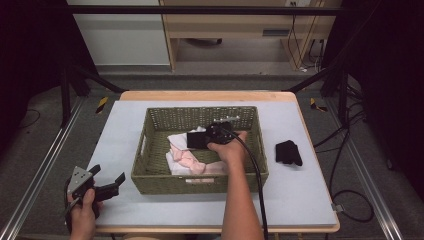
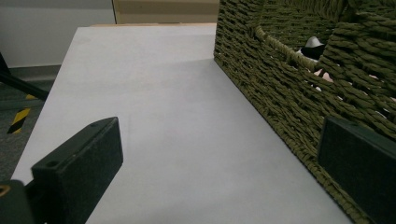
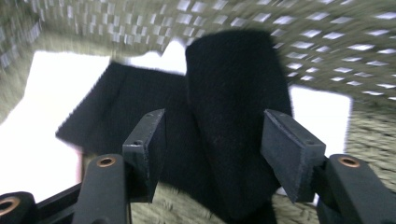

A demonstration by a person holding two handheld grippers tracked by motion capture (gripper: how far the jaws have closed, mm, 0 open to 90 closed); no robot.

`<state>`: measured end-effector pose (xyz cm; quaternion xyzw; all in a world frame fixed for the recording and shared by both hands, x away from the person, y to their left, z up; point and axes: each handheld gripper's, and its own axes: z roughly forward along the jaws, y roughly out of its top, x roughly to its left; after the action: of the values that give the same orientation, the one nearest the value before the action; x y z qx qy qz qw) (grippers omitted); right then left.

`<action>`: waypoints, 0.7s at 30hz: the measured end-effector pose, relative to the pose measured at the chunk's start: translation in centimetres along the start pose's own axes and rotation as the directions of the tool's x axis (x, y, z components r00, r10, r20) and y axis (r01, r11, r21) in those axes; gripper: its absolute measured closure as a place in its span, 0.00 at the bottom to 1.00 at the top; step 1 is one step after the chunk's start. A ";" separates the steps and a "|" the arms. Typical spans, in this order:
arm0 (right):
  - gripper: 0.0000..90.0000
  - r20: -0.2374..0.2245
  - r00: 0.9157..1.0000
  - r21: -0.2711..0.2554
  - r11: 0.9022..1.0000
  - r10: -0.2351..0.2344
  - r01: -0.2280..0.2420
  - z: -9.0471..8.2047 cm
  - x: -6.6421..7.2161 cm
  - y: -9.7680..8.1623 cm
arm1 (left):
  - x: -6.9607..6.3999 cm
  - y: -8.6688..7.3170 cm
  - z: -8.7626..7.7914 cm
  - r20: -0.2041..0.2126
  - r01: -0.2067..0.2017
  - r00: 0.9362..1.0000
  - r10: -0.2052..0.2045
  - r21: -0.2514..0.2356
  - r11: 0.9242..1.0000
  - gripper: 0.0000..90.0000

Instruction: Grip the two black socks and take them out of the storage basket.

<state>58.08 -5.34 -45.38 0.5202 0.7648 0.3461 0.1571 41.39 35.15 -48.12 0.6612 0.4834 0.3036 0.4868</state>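
Hovering inside the olive woven wicker basket (image 1: 150, 172), the right gripper (image 3: 212, 149) has its jaws parted around, not pinching, a black folded sock (image 3: 233, 107), apparently releasing it. Parked on the grey table mat (image 2: 177, 135), the left gripper (image 2: 219, 168) waits with jaws wide and empty.

- The left hand (image 1: 82, 212) rests at the near left corner of the table, wrapped round the handle of the left gripper (image 1: 111, 181).
- That gripper lies about level, its grey three-cornered plate on top, its jaws pointing right and slightly away, along the table.
- In the left gripper view its two black jaws stand wide apart with nothing between them.
- The right forearm reaches from the near edge toward the middle of the table.
- The right hand (image 1: 226, 149) grips the right gripper (image 1: 197, 140), which points left, a cable trailing back along the arm.
- In the right gripper view its jaws stand apart, pads pressing nothing.
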 end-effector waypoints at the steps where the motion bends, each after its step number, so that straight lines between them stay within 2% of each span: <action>1: 0.43 -0.007 0.999 0.021 0.999 -0.033 0.033 0.3 0.3 -0.1 | 0.0 0.0 0.0 -0.001 0.000 1.000 0.000 0.000 1.000 0.00; 2: 0.43 -0.011 0.998 0.037 0.997 -0.062 0.062 0.4 0.5 -0.2 | 0.0 0.0 0.0 -0.001 -0.001 1.000 0.001 0.001 1.000 0.00; 3: 0.45 -0.008 0.993 0.052 0.992 -0.114 0.114 0.6 0.7 -0.4 | 0.0 0.0 0.0 -0.001 -0.001 1.000 0.001 0.001 1.000 0.00; 4: 0.45 -0.008 0.993 0.052 0.992 -0.114 0.114 0.6 0.7 -0.4 | 0.0 0.0 0.0 -0.002 -0.001 1.000 0.001 0.002 1.000 0.00; 5: 0.51 0.005 0.985 0.060 0.983 -0.172 0.172 0.7 0.8 -0.5 | 0.0 0.0 0.0 -0.002 0.000 1.000 0.000 0.002 1.000 0.00; 6: 0.69 0.035 0.981 0.071 0.980 -0.189 0.186 0.6 0.7 -0.4 | 0.0 0.0 0.0 -0.003 0.001 1.000 -0.001 0.001 1.000 0.00; 7: 0.76 0.046 0.981 0.077 0.980 -0.188 0.184 0.5 0.5 -0.4 | 0.0 0.0 0.0 -0.003 0.001 1.000 -0.001 0.001 1.000 0.00; 8: 0.76 0.046 0.981 0.077 0.980 -0.188 0.184 0.5 0.5 -0.4 | 0.0 0.0 0.0 -0.003 0.001 1.000 -0.001 0.001 1.000 0.00; 9: 0.88 0.049 0.980 0.087 0.978 -0.195 0.190 0.3 0.4 -0.3 | 0.0 0.0 0.0 -0.002 0.001 1.000 -0.001 0.000 1.000 0.00; 10: 0.92 0.042 0.981 0.095 0.978 -0.191 0.186 0.2 0.5 -0.3 | 0.0 0.0 0.0 -0.003 0.001 1.000 -0.001 -0.001 1.000 0.00; 12: 0.93 0.030 0.983 0.097 0.979 -0.182 0.179 0.0 0.4 -0.1 | 0.0 0.0 0.0 -0.002 0.001 1.000 -0.001 -0.001 1.000 0.00; 14: 0.94 0.014 0.990 0.054 0.989 -0.140 0.139 -0.4 0.3 0.2 | 0.0 0.0 0.0 -0.002 0.002 1.000 -0.002 -0.001 1.000 0.00; 15: 0.94 0.009 0.992 0.011 0.992 -0.128 0.128 -0.8 0.2 0.4 | 0.0 0.0 0.0 -0.002 0.002 1.000 -0.002 -0.001 1.000 0.00; 17: 0.94 0.002 0.993 -0.054 0.991 -0.119 0.119 -1.5 0.2 0.8 | 0.0 0.0 0.0 -0.001 0.001 1.000 -0.001 0.000 1.000 0.00; 18: 0.94 -0.006 0.994 -0.105 0.989 -0.106 0.105 -1.9 0.2 0.9 | 0.0 0.0 0.0 -0.001 0.001 1.000 -0.001 0.000 1.000 0.00; 19: 0.94 -0.007 0.995 -0.163 0.982 -0.098 0.096 -2.4 0.2 1.1 | 0.0 0.0 0.0 -0.002 0.000 1.000 0.000 -0.001 1.000 0.00; 21: 0.95 -0.006 0.995 -0.241 0.966 -0.101 0.097 -3.1 0.3 1.2 | -0.1 0.0 0.0 -0.011 -0.007 1.000 0.007 -0.001 1.000 0.00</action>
<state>56.90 -5.95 -42.27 0.4554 0.7438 0.4325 0.2289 41.35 35.09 -48.11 0.6611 0.4835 0.3091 0.4834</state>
